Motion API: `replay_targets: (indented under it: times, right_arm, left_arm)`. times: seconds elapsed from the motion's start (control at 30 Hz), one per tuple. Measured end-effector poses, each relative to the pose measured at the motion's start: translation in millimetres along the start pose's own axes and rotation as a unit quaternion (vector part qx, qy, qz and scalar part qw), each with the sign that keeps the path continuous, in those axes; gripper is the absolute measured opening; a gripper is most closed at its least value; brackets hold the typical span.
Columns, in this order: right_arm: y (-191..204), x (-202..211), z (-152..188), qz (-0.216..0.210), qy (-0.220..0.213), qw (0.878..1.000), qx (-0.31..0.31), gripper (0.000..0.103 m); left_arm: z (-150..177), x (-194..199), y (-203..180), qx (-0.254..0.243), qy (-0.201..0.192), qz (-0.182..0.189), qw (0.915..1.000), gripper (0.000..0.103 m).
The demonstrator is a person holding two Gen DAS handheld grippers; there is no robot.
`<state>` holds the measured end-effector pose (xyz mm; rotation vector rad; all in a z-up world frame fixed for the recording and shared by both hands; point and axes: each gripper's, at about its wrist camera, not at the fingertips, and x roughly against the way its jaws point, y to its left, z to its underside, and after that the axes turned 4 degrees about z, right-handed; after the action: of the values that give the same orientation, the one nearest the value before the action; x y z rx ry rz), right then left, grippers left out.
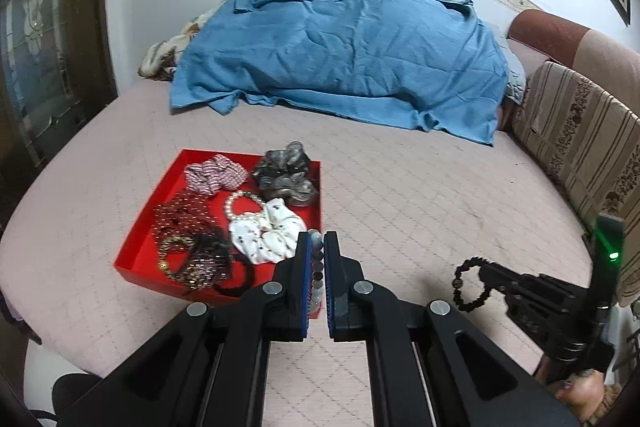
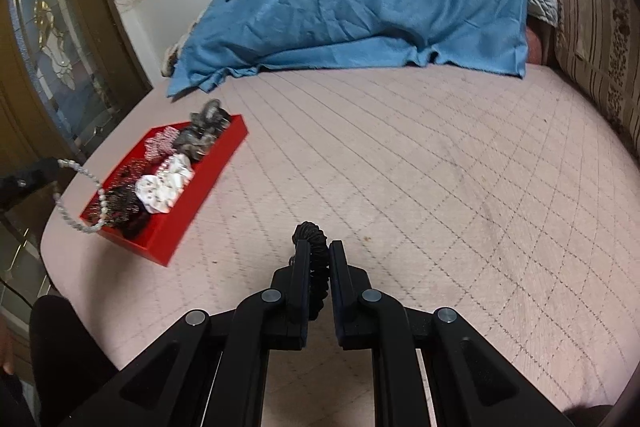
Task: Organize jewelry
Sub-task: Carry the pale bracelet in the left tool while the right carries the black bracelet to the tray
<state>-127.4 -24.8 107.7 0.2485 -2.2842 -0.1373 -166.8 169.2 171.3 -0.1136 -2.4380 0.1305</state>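
Note:
A red tray (image 1: 136,247) lies on the pink quilted bed, also in the right wrist view (image 2: 200,199). It holds several scrunchies, a white pearl bracelet (image 1: 240,205) and dark beaded pieces. My left gripper (image 1: 318,241) is shut on a grey-green bead bracelet (image 1: 318,267), held above the tray's near right corner. In the right wrist view that bracelet (image 2: 82,195) hangs as a pale loop at the left. My right gripper (image 2: 319,249) is shut on a black bead bracelet (image 2: 314,247), which also shows in the left wrist view (image 1: 470,283), right of the tray.
A blue cloth (image 1: 344,55) covers a heap at the back of the bed. A striped cushion (image 1: 580,143) lines the right side. A wooden glass door (image 1: 44,39) stands at the left. The bed's near edge curves below the grippers.

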Motion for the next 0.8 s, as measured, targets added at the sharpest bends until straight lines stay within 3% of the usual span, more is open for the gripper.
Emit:
replay_targets:
  times: [0.37,0.8]
  right_arm:
    - [42.5,23.3,-15.9,-0.038,-0.020,0.999,0.032,0.010]
    - [83.7,36.5,-26.9,-0.062,-0.031,0.995,0.066,0.010]
  left_arm:
    - [5.8,13.9,7.2,-0.013,-0.017,-0.044,0.9988,0.006]
    - [6.6,20.4,22.1,-0.004,-0.020,-0.062,0.9979,0.006]
